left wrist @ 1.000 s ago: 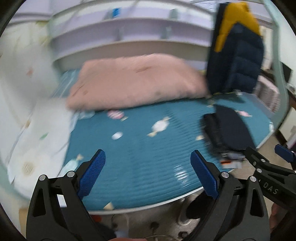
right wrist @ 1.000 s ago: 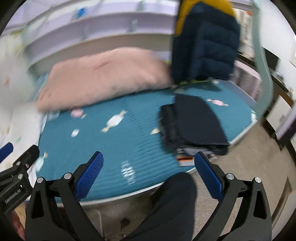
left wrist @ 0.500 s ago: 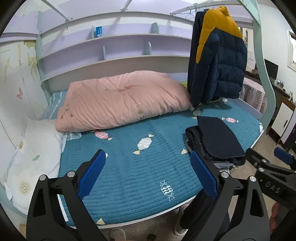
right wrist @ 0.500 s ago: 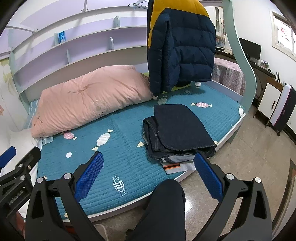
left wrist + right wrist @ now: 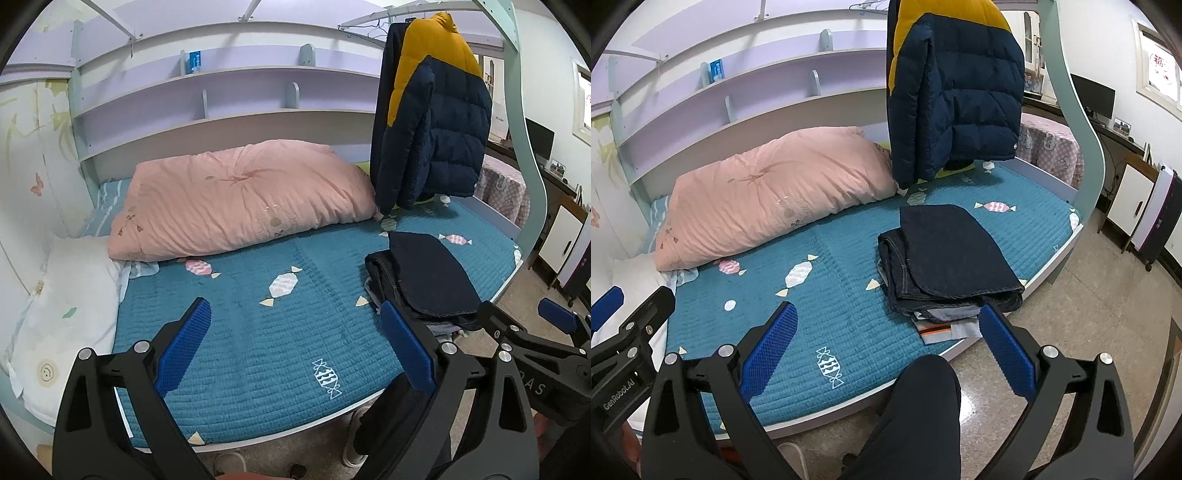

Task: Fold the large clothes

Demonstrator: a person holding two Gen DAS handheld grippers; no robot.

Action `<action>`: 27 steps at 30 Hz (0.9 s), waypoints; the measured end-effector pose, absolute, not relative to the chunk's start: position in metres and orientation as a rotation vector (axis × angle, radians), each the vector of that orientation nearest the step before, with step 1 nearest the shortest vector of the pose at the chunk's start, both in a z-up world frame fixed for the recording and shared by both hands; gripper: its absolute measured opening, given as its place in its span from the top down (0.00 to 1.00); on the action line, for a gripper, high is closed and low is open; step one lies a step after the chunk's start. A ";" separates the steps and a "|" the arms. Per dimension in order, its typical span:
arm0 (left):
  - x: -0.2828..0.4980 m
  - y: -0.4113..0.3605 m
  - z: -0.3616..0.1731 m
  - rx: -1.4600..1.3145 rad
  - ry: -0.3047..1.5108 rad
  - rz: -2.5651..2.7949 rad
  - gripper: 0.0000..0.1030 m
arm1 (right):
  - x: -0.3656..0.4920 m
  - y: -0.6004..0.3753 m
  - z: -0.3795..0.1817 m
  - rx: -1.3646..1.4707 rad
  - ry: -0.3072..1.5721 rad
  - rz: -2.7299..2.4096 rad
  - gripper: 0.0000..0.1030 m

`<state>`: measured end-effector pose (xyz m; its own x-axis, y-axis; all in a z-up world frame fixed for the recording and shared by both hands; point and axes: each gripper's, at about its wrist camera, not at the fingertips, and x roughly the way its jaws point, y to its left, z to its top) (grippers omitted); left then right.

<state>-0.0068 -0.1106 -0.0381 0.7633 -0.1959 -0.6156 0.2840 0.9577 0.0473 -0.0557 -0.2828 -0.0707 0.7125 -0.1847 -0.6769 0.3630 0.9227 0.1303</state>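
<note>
A stack of folded dark denim clothes is seen lying on the teal quilted bed cover, near the bed's front edge, with a striped folded piece showing beneath it. The right gripper is held above the bed edge with its blue-padded jaws spread wide and nothing between them. The left gripper is likewise held apart and empty, over the cover beside the stack. A navy and yellow puffer jacket is hung above the bed's far side, beside a pink duvet. A dark trouser leg is seen below the right gripper.
</note>
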 end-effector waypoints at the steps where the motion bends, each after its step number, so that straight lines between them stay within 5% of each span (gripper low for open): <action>1: -0.007 -0.111 -0.038 0.142 0.655 -0.264 0.09 | -0.056 -0.283 -0.071 0.270 0.717 -0.303 0.07; 27: -0.007 -0.114 -0.039 0.139 0.662 -0.276 0.09 | -0.059 -0.282 -0.066 0.275 0.711 -0.302 0.07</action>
